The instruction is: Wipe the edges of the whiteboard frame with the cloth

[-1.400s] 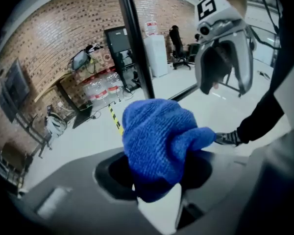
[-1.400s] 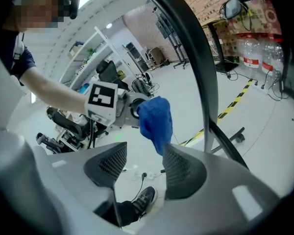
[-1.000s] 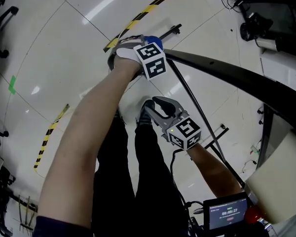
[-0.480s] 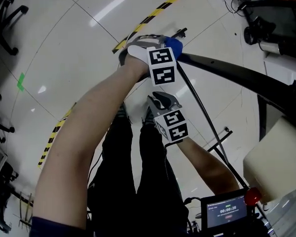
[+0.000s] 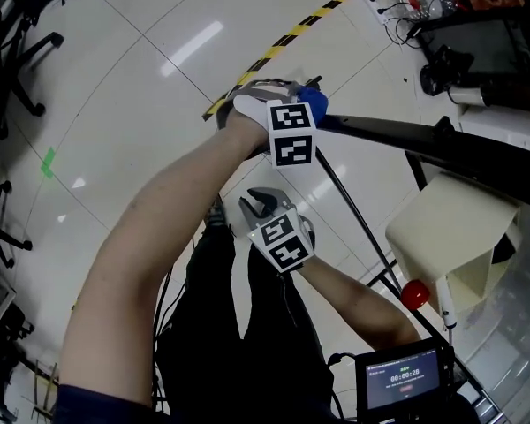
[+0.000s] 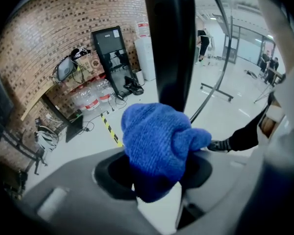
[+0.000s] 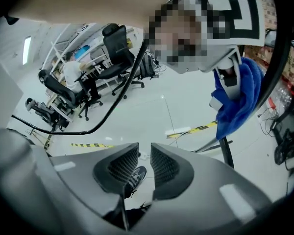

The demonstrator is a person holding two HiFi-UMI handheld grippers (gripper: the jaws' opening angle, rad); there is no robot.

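Observation:
The blue cloth point(image 5: 315, 102) is bunched between the jaws of my left gripper point(image 5: 304, 104), which is shut on it. It presses the cloth against the end of the black whiteboard frame point(image 5: 397, 135). In the left gripper view the cloth point(image 6: 157, 143) fills the gap of the left gripper point(image 6: 157, 175), and the frame's edge point(image 6: 169, 43) runs straight up behind it. My right gripper point(image 5: 263, 204) hangs lower, away from the frame. Its jaws point(image 7: 144, 168) stand close together with a narrow gap and nothing between them. The cloth point(image 7: 240, 97) shows at the upper right in the right gripper view.
A thin black stand bar point(image 5: 362, 228) slants down from the frame. A cream box point(image 5: 450, 228) and a red knob point(image 5: 414, 294) sit at the right, with a small screen point(image 5: 397, 380) below. Yellow-black tape point(image 5: 283, 38) crosses the floor. Office chairs point(image 5: 18, 60) stand far left.
The left gripper has slid a little to the right along the frame with the cloth. The right gripper has dropped back to the left, and its jaws have narrowed.

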